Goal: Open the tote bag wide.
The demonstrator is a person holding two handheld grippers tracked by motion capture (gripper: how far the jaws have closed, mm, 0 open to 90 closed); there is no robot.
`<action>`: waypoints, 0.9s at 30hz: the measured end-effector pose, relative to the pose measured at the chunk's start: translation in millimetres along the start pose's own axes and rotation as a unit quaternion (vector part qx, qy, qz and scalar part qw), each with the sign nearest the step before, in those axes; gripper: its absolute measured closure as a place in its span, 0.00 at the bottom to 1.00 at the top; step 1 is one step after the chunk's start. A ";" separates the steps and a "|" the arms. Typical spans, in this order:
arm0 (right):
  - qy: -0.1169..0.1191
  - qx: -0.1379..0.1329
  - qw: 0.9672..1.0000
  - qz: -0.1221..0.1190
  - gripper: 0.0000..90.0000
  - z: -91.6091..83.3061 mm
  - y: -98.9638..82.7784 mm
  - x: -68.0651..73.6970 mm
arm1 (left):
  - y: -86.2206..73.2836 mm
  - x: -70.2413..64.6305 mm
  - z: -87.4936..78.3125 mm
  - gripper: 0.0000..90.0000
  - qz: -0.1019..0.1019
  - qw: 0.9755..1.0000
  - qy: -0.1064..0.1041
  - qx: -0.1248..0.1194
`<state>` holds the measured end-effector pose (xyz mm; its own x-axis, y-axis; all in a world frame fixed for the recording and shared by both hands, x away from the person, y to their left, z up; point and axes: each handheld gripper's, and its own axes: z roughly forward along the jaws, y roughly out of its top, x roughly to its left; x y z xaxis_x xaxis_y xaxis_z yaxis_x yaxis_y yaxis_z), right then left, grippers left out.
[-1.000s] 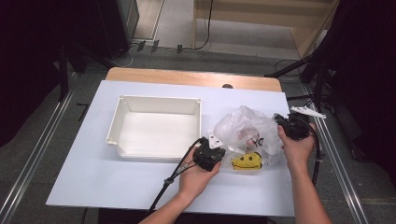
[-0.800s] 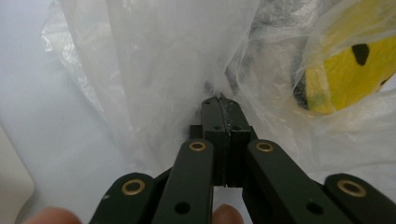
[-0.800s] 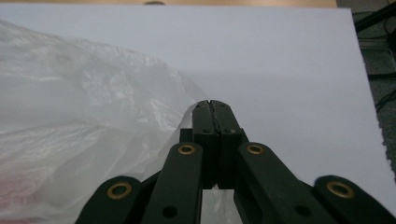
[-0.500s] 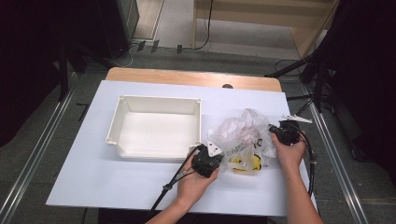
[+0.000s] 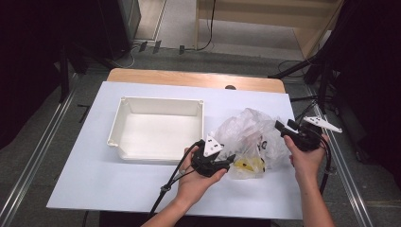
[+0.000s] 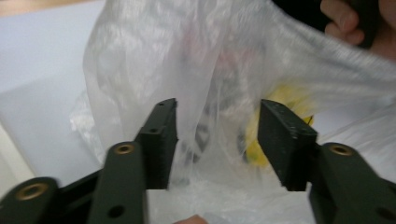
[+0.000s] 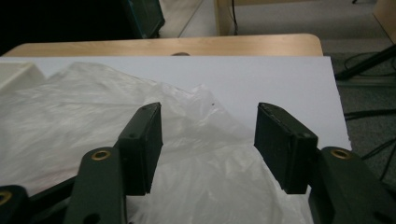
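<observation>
- Holding my left hand-held gripper (image 5: 226, 163) at the near left of the crumpled clear plastic bag (image 5: 248, 137), jaws just opened, film between them ungripped.
- My right hand-held gripper (image 5: 282, 126), jaws just parted, hovers over the bag's right edge on the white tabletop (image 5: 94, 179).

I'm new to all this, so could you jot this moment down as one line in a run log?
left tongs: just opened, plastic bag between jaws | right tongs: just opened at bag's right edge | yellow item: inside bag | white bin: beside bag

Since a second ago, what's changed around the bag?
Both grippers' jaws have just been opening: the left gripper and right gripper now stand open at the plastic bag, film between the jaws, unpinched. The right moved in toward the bag. White bin unchanged.
</observation>
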<state>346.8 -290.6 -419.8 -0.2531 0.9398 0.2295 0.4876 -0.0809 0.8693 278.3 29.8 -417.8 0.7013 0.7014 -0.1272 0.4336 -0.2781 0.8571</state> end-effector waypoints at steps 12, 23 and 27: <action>0.020 -0.033 0.999 0.000 0.41 -53.3 -8.2 13.6 | 12.1 -21.4 -7.8 0.30 0.025 0.999 -0.008 -0.041; 0.034 0.007 0.999 -0.019 0.32 -37.9 -34.0 40.8 | 2.2 -76.1 13.1 0.01 0.078 0.997 0.010 -0.020; 0.031 0.024 0.999 -0.032 0.30 -21.2 -38.5 52.2 | -9.5 -75.6 34.4 0.01 0.094 0.994 0.044 0.028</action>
<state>297.1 -245.4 -432.0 -0.3355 0.9201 0.2020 0.5074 -0.0042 0.8617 240.7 -43.1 -433.6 0.7223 0.6870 0.0793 0.3319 -0.4450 0.8317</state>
